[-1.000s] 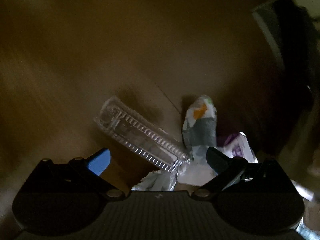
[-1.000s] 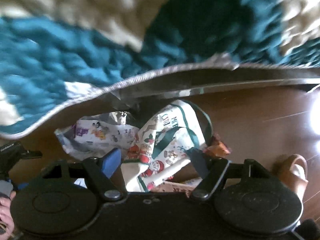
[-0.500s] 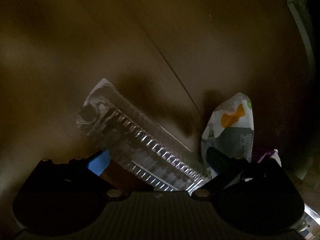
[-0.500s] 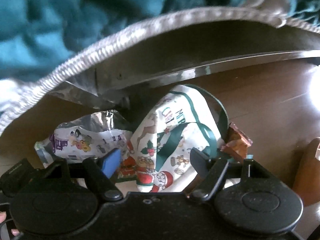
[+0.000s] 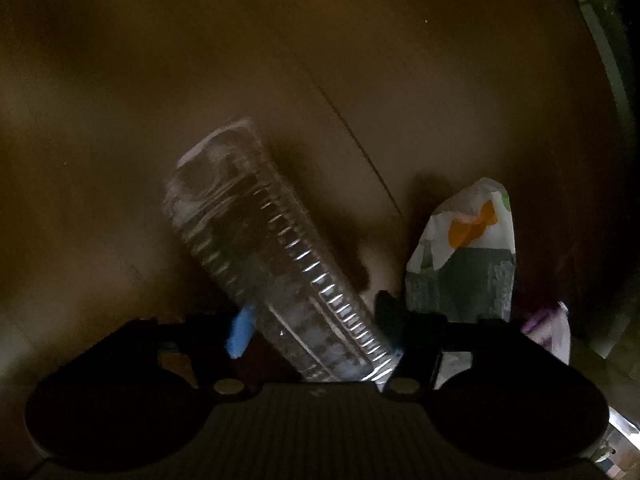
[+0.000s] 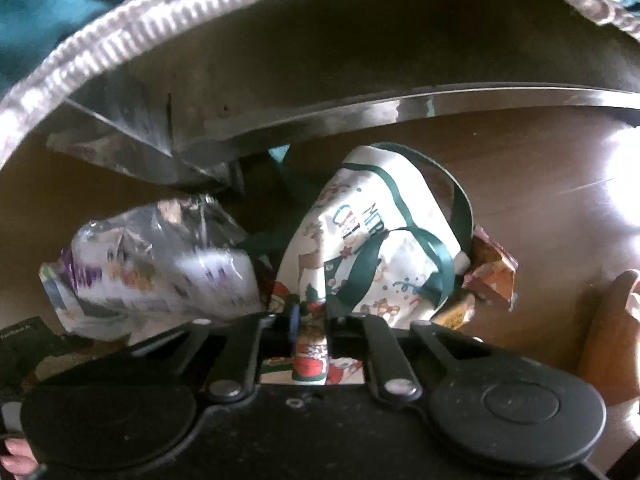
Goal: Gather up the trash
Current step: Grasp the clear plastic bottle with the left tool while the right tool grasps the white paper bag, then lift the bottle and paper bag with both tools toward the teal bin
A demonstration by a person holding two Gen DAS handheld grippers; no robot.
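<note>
In the dim left wrist view, my left gripper (image 5: 314,312) is shut on a clear ribbed plastic bottle (image 5: 260,240) that slants up to the left over the brown floor. A white, green and orange wrapper (image 5: 468,252) stands just right of it. In the right wrist view, my right gripper (image 6: 310,316) is shut on the edge of a white Christmas-print bag (image 6: 380,248) with green handles. A crumpled white and purple wrapper (image 6: 156,272) lies to its left and a brown wrapper (image 6: 492,276) to its right.
A grey-edged furniture base (image 6: 320,108) with teal fabric (image 6: 40,8) above overhangs the trash. A brown object (image 6: 616,332) sits at the right edge. A purple-white wrapper (image 5: 548,324) shows at the lower right of the left view. The wooden floor (image 5: 160,80) stretches beyond.
My left gripper moved in over the bottle and closed on it. My right gripper closed from open onto the Christmas bag's edge and moved closer under the furniture.
</note>
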